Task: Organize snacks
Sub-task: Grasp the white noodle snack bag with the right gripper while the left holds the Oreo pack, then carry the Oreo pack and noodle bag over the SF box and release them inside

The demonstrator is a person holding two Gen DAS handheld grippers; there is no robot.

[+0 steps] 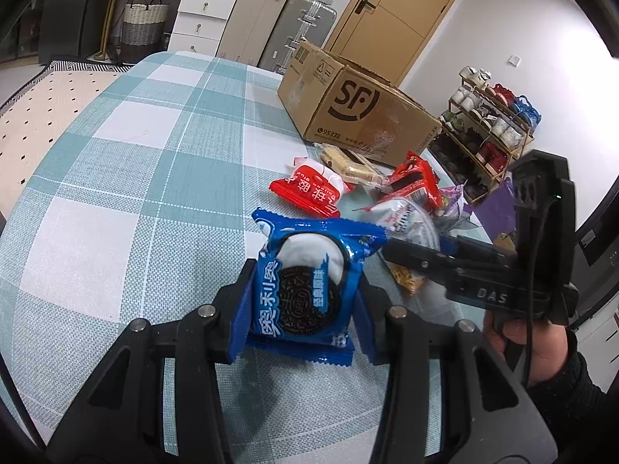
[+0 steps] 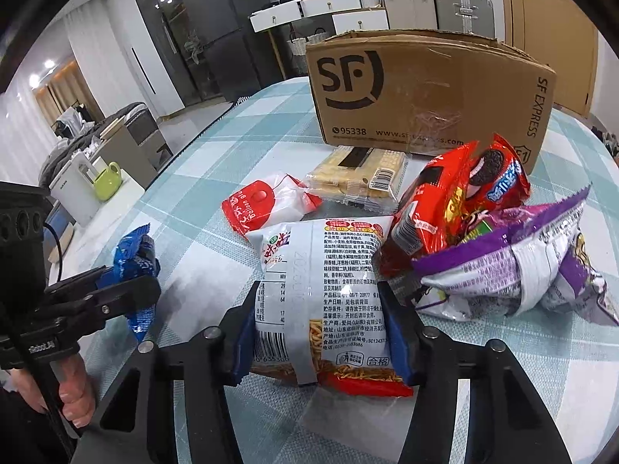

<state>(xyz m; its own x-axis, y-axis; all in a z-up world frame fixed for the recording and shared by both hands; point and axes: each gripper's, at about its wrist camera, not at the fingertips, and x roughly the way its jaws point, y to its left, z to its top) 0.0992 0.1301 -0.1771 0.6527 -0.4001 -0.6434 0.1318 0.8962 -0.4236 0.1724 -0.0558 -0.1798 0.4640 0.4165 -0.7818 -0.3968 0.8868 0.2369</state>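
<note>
My left gripper (image 1: 305, 290) is shut on a blue Oreo packet (image 1: 305, 270), its pads pressing both sides, just above the checked tablecloth. My right gripper (image 2: 321, 321) is shut on a white noodle-snack bag (image 2: 329, 282) with a red bottom edge. The blue packet also shows in the right wrist view (image 2: 135, 266), and the right gripper in the left wrist view (image 1: 387, 249). A red-and-white packet (image 2: 267, 203), a clear cracker pack (image 2: 359, 178), a red Oreo bag (image 2: 464, 201) and a purple bag (image 2: 534, 270) lie beyond.
An open SF Express cardboard box (image 2: 425, 92) stands on the table (image 1: 135, 174) behind the snacks. A shoe rack (image 1: 487, 131) stands off the table's right side. Drawers and suitcases stand at the room's back.
</note>
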